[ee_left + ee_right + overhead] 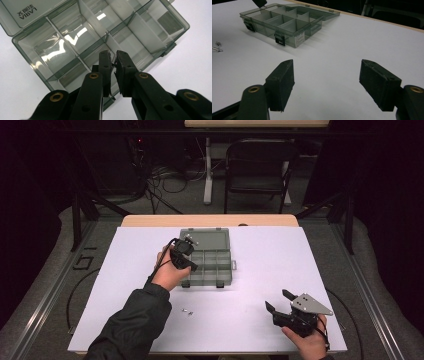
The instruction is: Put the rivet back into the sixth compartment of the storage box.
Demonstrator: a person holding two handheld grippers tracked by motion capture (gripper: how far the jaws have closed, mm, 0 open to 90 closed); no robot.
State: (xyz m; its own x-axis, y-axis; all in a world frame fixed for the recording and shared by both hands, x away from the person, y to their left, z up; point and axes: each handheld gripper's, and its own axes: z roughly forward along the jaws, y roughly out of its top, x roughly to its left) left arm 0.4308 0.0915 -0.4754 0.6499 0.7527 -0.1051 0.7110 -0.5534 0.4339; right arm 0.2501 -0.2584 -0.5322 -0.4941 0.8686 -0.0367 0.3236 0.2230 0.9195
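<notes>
- The open lid of the compartment box (82, 47) carries raised lettering, seen upside down in the left gripper view; it reads roughly as "AIRAJ" with small characters above it, not sharp enough to be sure.
- A white label (299, 39) sits on the box's front wall in the right gripper view; its print is too small to read.
- The box is smoky grey see-through plastic with dividers and two dark latches, lid laid back flat, at the middle of the surface (260, 265) toward its far edge.
- The left gripper (113, 65) hangs over the box's near compartments, jaws nearly together and pinching a small dark item, possibly a screw (114, 64), at the tips.
- The right gripper (327, 82) is held low near the front right corner, well apart from the box, jaws spread wide with nothing between them.
- A few small silver screws (187, 311) lie loose on the surface in front of the box, near the left sleeve.
- The surface is white sheet over a wood-edged top.
- Beyond it the room is dark: a black folding chair (259, 167), table legs, tangled cables on grey floor.
</notes>
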